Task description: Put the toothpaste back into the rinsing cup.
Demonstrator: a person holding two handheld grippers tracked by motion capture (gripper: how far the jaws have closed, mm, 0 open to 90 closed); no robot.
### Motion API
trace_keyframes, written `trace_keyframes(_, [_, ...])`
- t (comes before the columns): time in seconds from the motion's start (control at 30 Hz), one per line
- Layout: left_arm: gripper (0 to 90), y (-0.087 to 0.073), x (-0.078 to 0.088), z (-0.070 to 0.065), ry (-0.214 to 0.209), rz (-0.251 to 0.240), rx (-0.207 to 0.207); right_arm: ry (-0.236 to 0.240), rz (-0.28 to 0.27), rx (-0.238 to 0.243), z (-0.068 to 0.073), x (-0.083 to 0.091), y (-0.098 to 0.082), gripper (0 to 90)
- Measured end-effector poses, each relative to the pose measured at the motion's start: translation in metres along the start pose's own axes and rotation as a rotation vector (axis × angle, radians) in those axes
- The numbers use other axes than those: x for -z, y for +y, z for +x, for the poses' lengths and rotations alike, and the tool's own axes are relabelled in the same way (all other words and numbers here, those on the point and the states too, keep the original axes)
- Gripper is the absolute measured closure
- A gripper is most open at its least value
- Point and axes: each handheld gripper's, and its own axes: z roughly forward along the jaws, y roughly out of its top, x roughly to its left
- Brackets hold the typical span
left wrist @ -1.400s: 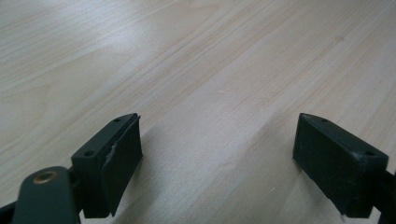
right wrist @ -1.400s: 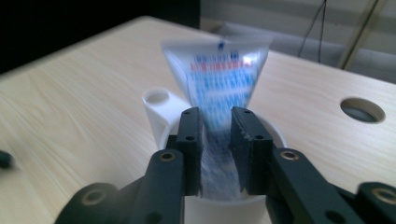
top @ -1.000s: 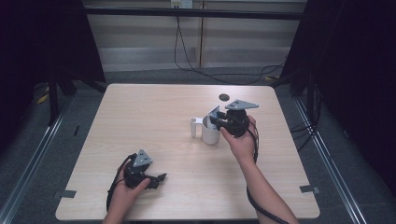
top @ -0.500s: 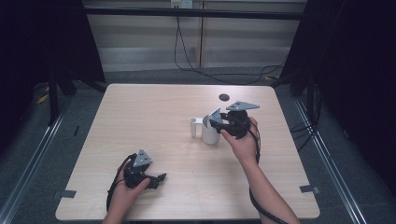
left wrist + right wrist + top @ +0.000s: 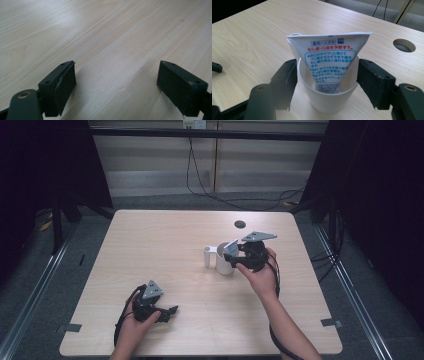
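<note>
My right gripper [image 5: 325,82] sits at the white cup [image 5: 327,97], jaws spread, one on each side of the cup's wall just under the rim; from the right gripper view the pads look touching or nearly touching the wall, can't tell which, and nothing shows the cup squeezed, so I call it open around the cup, not clamped. Cup stands upright on the table [image 5: 165,250], right of centre in the high view, with its handle [image 5: 208,256] poking out on the side away from my right hand. Inside it a toothpaste tube [image 5: 329,62] stands cap end down, flat crimped end up, well above the rim, leaning a bit; its long axis is near vertical. Key relation: the cup is dead ahead of the right gripper, between the jaws, and the tube rises straight up out of the gap, so any close-in goes on the cup wall, not on the tube. To take the tube instead I'd judge the gripper has to lift and come at the crimped end from above. My left gripper [image 5: 167,311] rests low at the near left of the table, jaws wide apart, nothing between them, bare wood ahead in its own view. It is well apart from the cup; the right hand [image 5: 260,277] is clearly nearer. A dark round hole [image 5: 240,224] in the tabletop lies beyond the cup, no role that I can see.
</note>
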Motion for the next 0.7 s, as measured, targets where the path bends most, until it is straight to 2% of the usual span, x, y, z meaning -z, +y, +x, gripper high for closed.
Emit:
trace_keyframes(0.23, [15.3,0.000,0.000,0.000,0.000,-0.001,0.001,0.011,0.019,0.002,0.001,0.001,-0.003,29.3])
trace_keyframes(0.7, [15.3,0.000,0.000,0.000,0.000,0.000,-0.001,0.033,0.021,0.009,0.003,0.012,-0.011,22.5])
